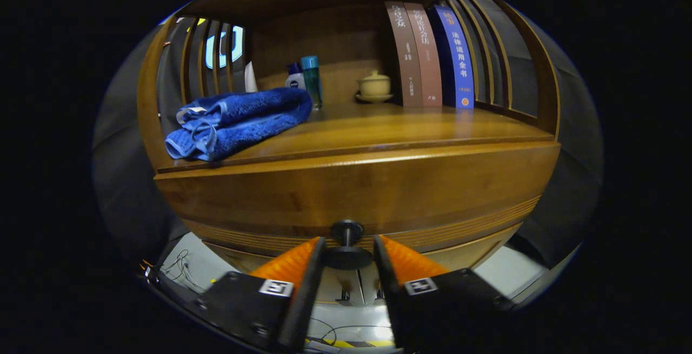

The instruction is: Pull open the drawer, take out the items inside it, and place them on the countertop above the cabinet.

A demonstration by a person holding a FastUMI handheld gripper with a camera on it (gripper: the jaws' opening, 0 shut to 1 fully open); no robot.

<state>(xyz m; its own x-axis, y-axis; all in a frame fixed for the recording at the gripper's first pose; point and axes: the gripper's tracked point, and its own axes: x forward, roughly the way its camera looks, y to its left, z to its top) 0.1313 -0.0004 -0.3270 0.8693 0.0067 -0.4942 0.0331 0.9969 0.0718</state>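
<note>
the claw (347,254) brackets the small dark round drawer knob (347,246) — fingers narrowly parted, seemingly not yet pressing. it looks placed for pulling the wooden drawer (357,192) — beneath the tabletop (411,127).

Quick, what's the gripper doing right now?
Gripper: its fingers sit on either side of the drawer knob; whether they press it cannot be told.

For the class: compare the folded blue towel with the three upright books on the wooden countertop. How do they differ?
The folded blue towel lies flat and soft near the front edge; the three upright books, two brown and one blue, stand rigid further back. Both rest on the wooden countertop. The gripper straddles the dark drawer knob.
</note>
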